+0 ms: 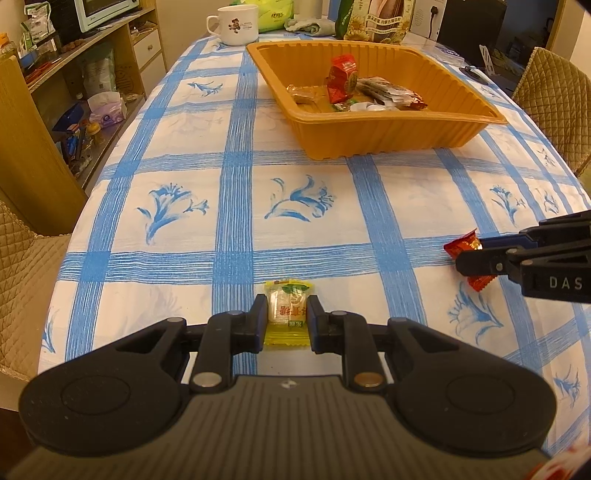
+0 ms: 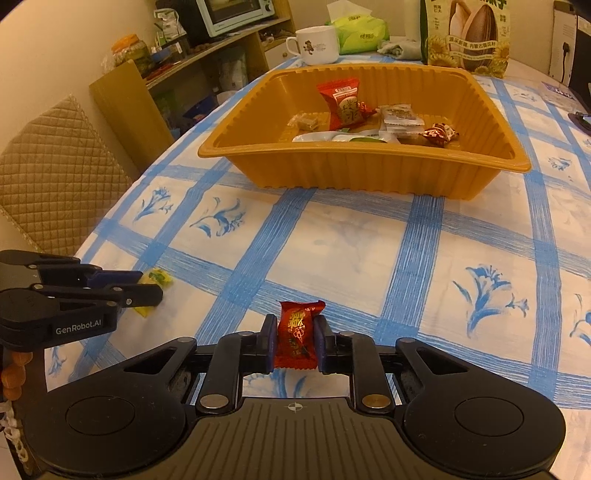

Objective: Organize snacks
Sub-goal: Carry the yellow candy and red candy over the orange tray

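Orange-brown plastic, ribbed along its walls, makes up the tray (image 2: 332, 173) that sits on the blue-checked table (image 2: 351, 251), and everything else can be placed from it. Inside lie a handful of wrapped snacks: a red packet (image 2: 345, 103) propped upright near the middle, a small tan sweet (image 2: 308, 122) to its left, pale and clear sachets (image 2: 400, 118) to its right, a white wrapper flat on the floor of the tray, and a red-and-gold twisted candy (image 2: 439, 133) toward the right wall.

Well in front of the tray, on the near part of the table, the right claw (image 2: 296, 341) is closed on a red candy (image 2: 298, 334). Its wrapper runs lengthwise away from the claw toward the tray, crimped ends fore and aft, and the two pads press its long sides. The jaws have just been closing, and the candy sits between them.

Also on the near side of the tray, off to the left of the red candy, the left claw (image 1: 287, 317) is clamped on a yellow candy (image 1: 287, 314). That wrapper too points its long axis toward the tray, one crimped end past the fingertips and the other back between the fingers.

Beyond the tray stand a white mug (image 2: 317, 46) and a sunflower-seed bag (image 2: 467, 35).
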### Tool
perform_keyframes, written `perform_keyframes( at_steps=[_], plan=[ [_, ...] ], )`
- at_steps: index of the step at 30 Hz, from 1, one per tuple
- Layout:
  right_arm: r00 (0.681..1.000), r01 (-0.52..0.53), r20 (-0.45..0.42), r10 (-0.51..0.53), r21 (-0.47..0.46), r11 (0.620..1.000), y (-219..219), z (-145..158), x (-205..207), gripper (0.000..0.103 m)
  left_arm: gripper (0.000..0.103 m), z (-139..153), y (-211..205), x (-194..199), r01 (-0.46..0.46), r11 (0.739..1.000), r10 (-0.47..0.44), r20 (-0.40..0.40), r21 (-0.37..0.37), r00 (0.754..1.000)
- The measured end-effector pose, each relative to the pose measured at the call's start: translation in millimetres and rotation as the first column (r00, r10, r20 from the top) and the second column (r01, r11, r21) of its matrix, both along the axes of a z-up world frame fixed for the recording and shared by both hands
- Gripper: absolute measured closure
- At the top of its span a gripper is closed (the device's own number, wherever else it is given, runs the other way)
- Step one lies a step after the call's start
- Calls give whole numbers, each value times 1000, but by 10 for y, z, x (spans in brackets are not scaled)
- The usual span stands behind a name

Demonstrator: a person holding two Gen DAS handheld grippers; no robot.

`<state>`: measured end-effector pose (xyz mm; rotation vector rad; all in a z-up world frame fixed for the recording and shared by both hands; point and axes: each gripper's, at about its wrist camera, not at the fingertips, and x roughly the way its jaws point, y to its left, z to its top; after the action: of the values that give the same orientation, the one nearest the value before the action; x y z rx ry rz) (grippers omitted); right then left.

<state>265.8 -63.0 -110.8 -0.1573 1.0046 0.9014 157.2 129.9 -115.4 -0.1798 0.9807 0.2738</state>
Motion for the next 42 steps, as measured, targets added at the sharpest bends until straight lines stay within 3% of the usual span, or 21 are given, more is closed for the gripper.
perform_keyframes(
  at_steps=[17,32,42],
  plan=[
    [989,135,43,-139,91,987,-489,438,356,82,84,603,-79,84,35,999,-34,152,-4,988],
    [963,212,128,-237,184,960,-460,888,1061,82,83,1016,170,942,61,995,-79,254,79,964],
    [959,222,138,-247,172,960,-284,852,1342,82,83,891,301,1490,60,997,-70,229,52,971]
  ],
)
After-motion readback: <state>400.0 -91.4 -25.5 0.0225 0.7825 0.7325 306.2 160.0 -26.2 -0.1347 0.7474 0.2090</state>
